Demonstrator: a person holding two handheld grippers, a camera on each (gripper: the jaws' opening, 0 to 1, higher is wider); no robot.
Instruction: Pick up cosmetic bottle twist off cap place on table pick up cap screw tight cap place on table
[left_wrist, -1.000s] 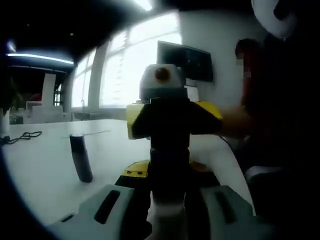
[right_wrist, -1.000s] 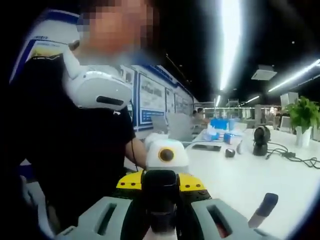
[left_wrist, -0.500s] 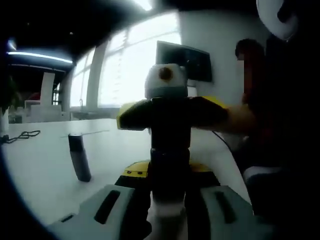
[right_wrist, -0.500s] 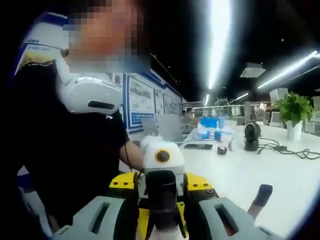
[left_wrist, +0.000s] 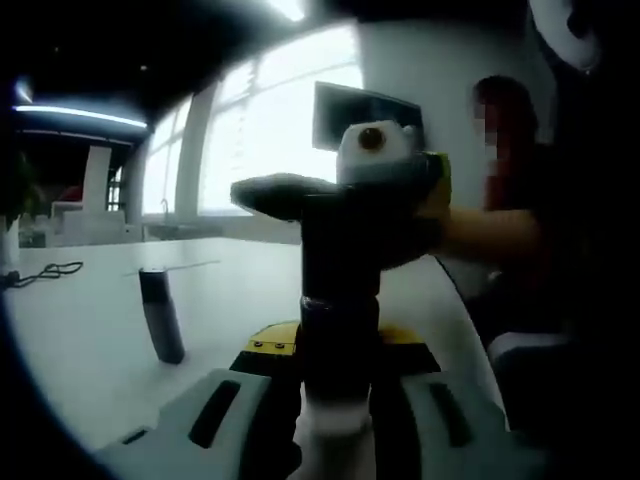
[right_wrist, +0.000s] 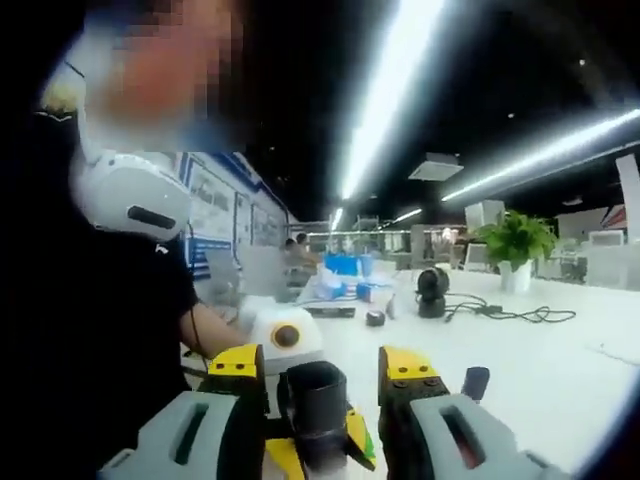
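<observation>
Bottle (left_wrist: 338, 330) | held upright in closed left gripper (left_wrist: 335, 440) above desk (left_wrist: 80, 330) edge | right gripper (right_wrist: 322, 440) seemingly clamped on cap (right_wrist: 317, 400) | light, stiff, likely slippery; hold at waist.

Smooth white counter (left_wrist: 90, 330) with a soft sheen, dark glossy cosmetic bottle (left_wrist: 338, 300) of plastic look, dark matt cap (left_wrist: 160, 315) near the counter's far edge, grey matt plastic jaws

bottle (left_wrist: 338, 330): base hidden between left tool jaws | cap (right_wrist: 316, 400): lower part cut off | right tool (left_wrist: 340, 195): blurred
</observation>
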